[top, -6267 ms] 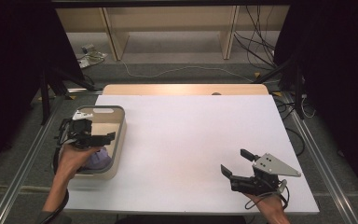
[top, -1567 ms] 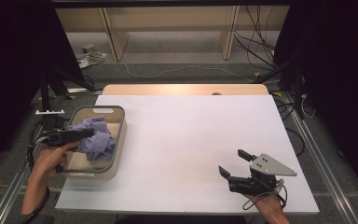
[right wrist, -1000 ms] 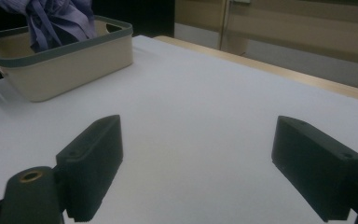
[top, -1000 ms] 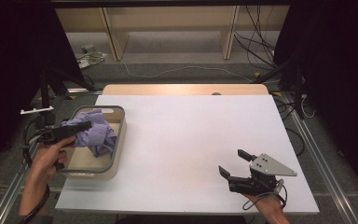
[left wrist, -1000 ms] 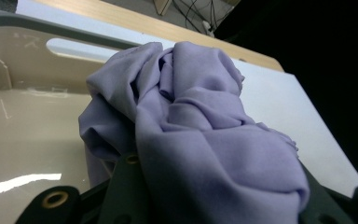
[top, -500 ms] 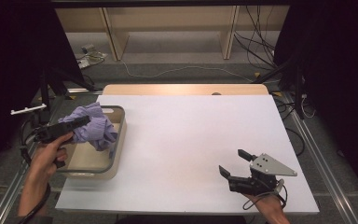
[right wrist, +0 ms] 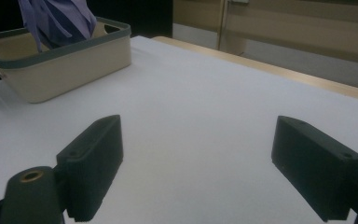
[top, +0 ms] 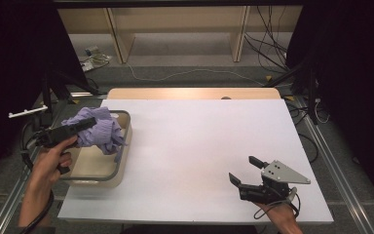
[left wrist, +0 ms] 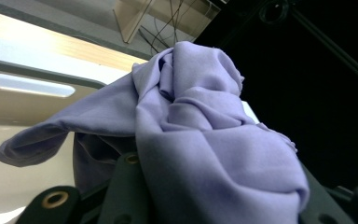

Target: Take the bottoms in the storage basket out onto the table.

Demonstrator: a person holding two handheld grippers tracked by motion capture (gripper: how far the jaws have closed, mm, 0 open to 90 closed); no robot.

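A crumpled purple cloth (top: 100, 130) hangs above the beige basket (top: 104, 174) at the table's left edge. My left gripper (top: 85, 124) is shut on the cloth and holds it lifted, its lower folds drooping toward the basket's right rim. In the left gripper view the cloth (left wrist: 200, 140) bulges over the jaws and hides the tips. In the right gripper view the cloth (right wrist: 58, 18) dangles over the basket (right wrist: 70, 58). My right gripper (top: 246, 174) rests near the table's front right, open, with nothing between its fingers (right wrist: 93, 158).
The white table top (top: 199, 141) stretches between the basket and the right gripper. A wooden strip (top: 190, 93) runs along the far edge. Cables and shelf legs lie on the floor beyond it.
The left gripper has lifted the purple cloth up out of the basket and drawn it slightly left and toward the far end. The right gripper has stayed still.
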